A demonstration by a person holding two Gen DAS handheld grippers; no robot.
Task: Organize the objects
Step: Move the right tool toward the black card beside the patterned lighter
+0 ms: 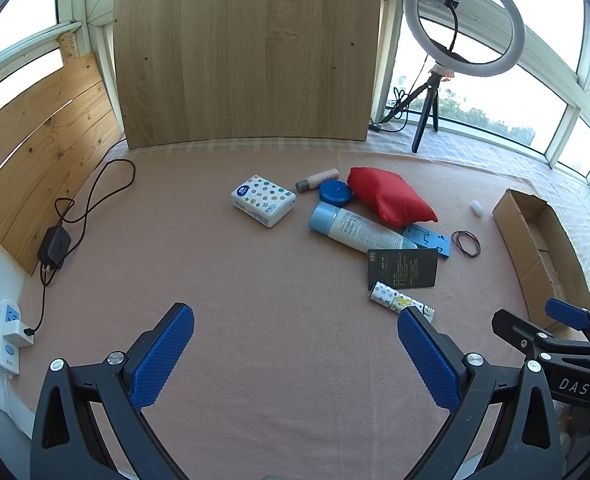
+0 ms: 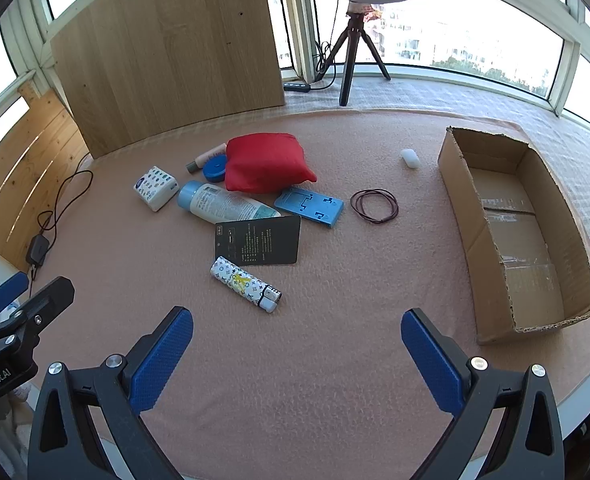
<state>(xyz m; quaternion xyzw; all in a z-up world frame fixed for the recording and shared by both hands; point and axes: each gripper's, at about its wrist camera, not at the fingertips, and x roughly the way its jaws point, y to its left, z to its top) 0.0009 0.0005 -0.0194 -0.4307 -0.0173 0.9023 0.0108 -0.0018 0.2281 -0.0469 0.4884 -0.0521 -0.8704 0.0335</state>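
Observation:
Loose objects lie on the pink cloth: a tissue pack, a red pouch, a pale blue bottle, a round blue case, a small pink tube, a blue flat holder, a black card, a patterned lighter, hair bands and a white cap. An open cardboard box stands at the right. My left gripper and right gripper are both open and empty, near the front.
A wooden board leans at the back. A ring light on a tripod stands at the back right. A black charger and cable and a white power strip are at the left edge.

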